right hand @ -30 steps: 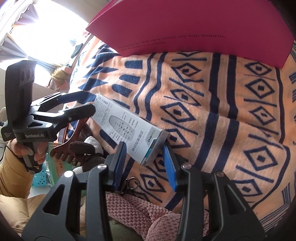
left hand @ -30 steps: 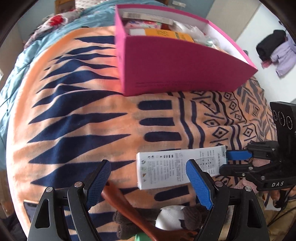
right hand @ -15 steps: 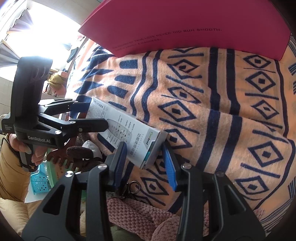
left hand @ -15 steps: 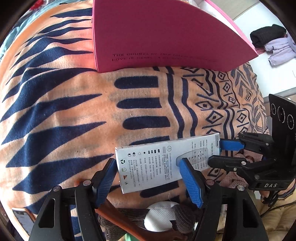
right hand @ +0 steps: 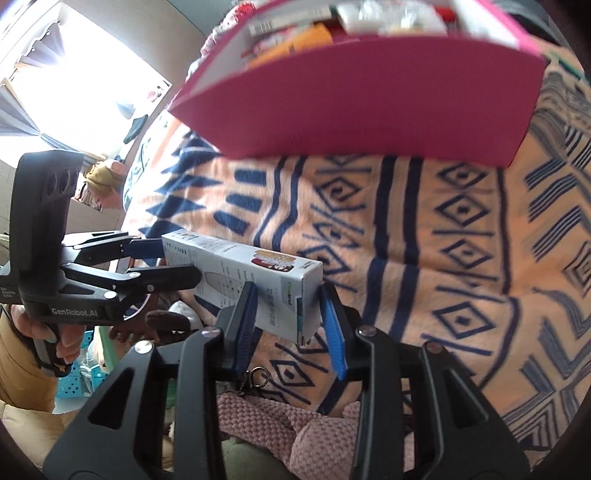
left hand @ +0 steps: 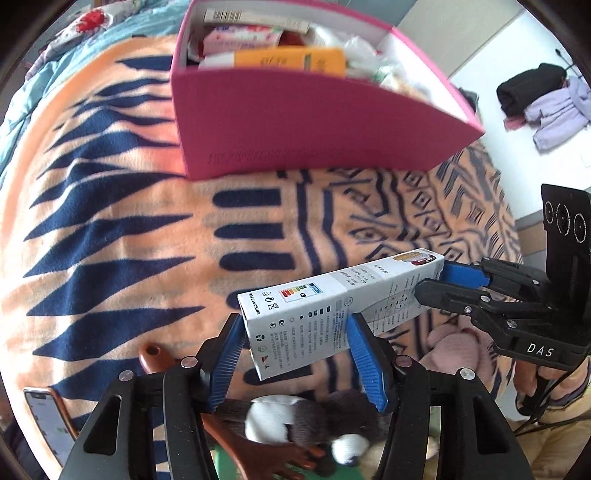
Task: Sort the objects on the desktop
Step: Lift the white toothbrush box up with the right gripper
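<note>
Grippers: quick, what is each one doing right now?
Left gripper: shut on the white box.
Right gripper: shut on the box's other end.

Orange blanket (left hand: pixel 122 236) with navy tribal pattern, spread over a bed. Light blue quilt (left hand: pixel 55 74) beneath it at far edge. White floor (left hand: pixel 517 122) beyond bed, with black and lilac clothing (left hand: pixel 543 99) heaped on it. Pale grey wall (left hand: pixel 436 26) behind. Bright window (right hand: pixel 74 74) with curtains, overexposed by daylight.
</note>
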Tool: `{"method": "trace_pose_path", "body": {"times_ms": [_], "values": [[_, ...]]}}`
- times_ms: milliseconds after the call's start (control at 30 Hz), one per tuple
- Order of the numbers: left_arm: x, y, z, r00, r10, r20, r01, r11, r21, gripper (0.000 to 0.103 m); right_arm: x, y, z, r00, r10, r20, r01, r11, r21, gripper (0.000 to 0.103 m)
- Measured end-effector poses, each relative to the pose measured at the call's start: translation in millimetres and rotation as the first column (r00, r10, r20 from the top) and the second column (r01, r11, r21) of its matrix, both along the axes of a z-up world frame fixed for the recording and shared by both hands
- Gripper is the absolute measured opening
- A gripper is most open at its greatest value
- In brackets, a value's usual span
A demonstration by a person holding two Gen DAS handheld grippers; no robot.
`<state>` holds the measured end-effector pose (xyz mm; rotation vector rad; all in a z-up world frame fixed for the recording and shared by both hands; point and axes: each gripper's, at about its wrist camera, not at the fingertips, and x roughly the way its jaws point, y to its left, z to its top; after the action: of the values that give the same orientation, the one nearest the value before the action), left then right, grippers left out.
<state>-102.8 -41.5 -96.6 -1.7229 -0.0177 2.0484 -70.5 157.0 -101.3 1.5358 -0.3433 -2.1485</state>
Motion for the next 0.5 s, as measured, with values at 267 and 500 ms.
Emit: {"method": "trace_pose_path", "body": {"times_ms": [267,500], "values": [[6.1,12.3,23.8,0.999,0.016,-0.04,-0.014,0.999,0.044,0.058,5.0,13.4,30.9,0.996,-0.026,-0.081,0.026,1.0,0.002,0.038],[10.1,18.9,43.5,0.996,0.038,-0.075,-0.033,0.997,0.071,0.058,13.7,19.9,51.3,0.989,-0.041,-0.14,0.044,0.999,0.021,0.038]]}}
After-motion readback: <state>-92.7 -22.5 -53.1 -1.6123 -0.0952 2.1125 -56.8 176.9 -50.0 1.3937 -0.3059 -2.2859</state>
